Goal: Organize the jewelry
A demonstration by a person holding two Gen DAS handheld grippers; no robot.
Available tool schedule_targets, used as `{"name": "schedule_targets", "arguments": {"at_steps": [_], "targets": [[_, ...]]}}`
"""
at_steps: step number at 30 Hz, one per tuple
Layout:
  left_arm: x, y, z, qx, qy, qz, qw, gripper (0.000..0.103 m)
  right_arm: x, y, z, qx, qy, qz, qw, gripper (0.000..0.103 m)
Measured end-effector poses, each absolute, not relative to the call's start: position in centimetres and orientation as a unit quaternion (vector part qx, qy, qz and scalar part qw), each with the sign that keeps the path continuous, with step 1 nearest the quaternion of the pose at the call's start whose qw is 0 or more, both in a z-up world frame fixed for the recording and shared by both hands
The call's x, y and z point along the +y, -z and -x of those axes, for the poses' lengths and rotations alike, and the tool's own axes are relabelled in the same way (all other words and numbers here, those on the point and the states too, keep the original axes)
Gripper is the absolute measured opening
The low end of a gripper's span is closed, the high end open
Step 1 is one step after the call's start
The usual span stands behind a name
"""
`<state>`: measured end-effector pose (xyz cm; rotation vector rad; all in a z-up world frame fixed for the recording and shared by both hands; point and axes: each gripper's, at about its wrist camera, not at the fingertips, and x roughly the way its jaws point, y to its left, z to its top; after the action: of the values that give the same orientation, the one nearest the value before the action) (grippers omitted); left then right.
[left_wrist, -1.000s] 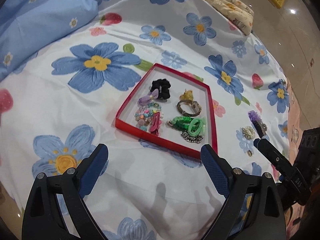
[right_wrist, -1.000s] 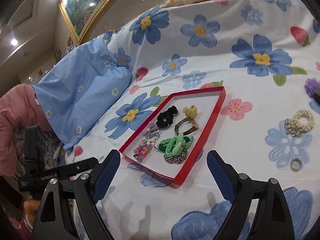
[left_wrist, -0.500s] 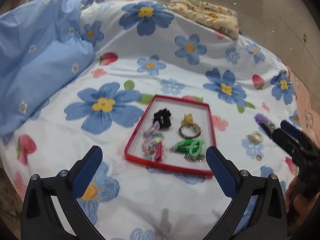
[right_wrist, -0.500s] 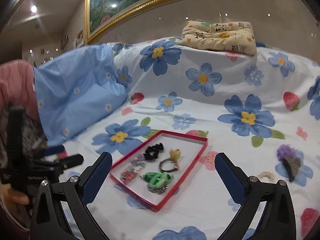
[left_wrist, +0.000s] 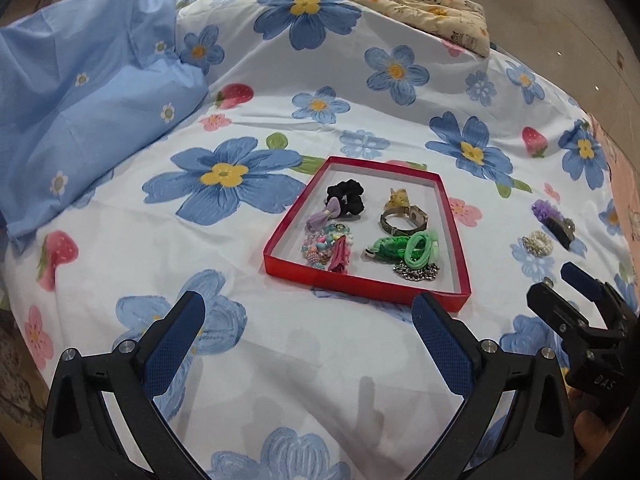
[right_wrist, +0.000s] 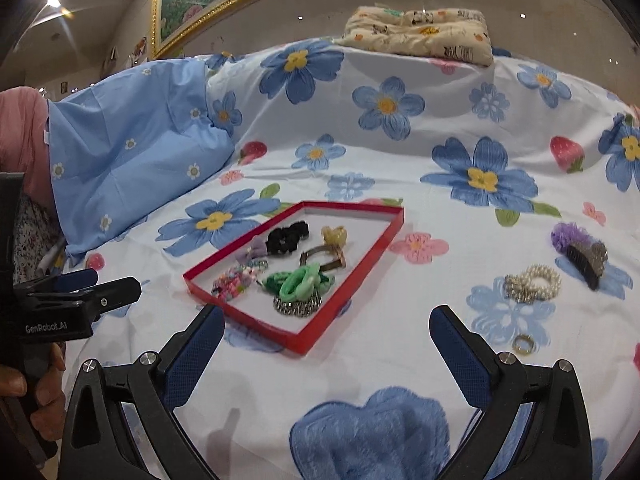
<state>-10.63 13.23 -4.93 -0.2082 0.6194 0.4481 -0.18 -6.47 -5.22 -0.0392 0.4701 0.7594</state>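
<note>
Right wrist view: red tray (right_wrist: pixel 352 276) on a floral bedsheet (right_wrist: pixel 400 360), holding a black scrunchie (right_wrist: pixel 286 238), lilac bow clip (right_wrist: pixel 254 250), yellow clip (right_wrist: pixel 335 235), metal bangle (right_wrist: pixel 324 260), multicoloured bead bracelets (right_wrist: pixel 236 280), green hair ties (right_wrist: pixel 300 282) and a silver chain (right_wrist: pixel 298 306) partly under the ties. Outside the tray, to its right on the sheet: pearl bracelet (right_wrist: pixel 532 282), purple hair clip (right_wrist: pixel 580 252), small gold ring (right_wrist: pixel 524 345); these three appear to be the pieces not yet sorted. Right gripper (right_wrist: pixel 326 354): jaws spread wide, nothing between them, held above the sheet near the tray's front corner. Left gripper (left_wrist: pixel 308 340): likewise wide apart and empty, poised short of the tray's near wall. Background: blue pillow (right_wrist: pixel 132 152), folded patterned quilt (right_wrist: pixel 420 36). Risks, as judged: the ring is small and lies flat on soft cloth, so the pads may pinch fabric with it or flick it into a fold; the pearl bracelet could roll or slip out of a shallow grip; the tray looks light and shallow, so a nudge from either finger may slide or tip it and spill what is already sorted.
</note>
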Motion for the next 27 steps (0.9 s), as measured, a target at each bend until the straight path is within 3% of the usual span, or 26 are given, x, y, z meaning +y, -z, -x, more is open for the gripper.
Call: {"name": "schedule_targets", "arguments": {"at_steps": [27], "targets": [[11.5, 4.6, 10.9, 0.305, -0.233, 0.056, 0.922, 0.103, -6.3, 5.7, 0.1, 0.231, -0.364, 0.022, 0.902, 0.103]]}}
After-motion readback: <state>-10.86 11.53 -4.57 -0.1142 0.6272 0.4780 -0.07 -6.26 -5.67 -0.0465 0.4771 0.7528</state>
